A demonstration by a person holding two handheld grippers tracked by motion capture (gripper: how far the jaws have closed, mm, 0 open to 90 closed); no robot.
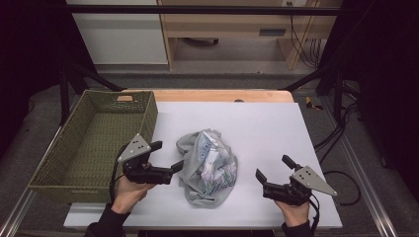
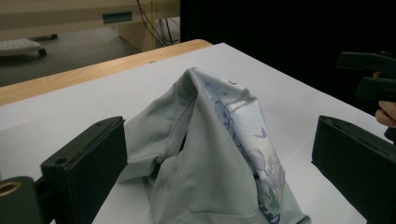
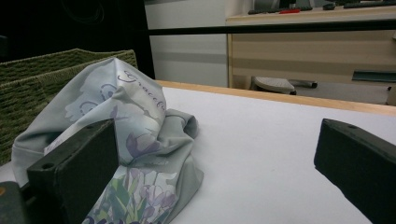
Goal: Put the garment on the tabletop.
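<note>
Honestly, the crumpled shirt (image 1: 210, 168) sits mid-table beside the basket (image 1: 94, 143), with the left gripper (image 1: 168, 157) and right gripper (image 1: 272, 170) both wide open and empty. A shallow pinch could grab one loose layer and drag the heap.

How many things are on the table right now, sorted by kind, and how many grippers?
Garment, crumpled grey with a floral print: 1
Basket, green woven, at the table's left: 1
Grippers: 2, left gripper and right gripper, both open
Total: 4
</note>
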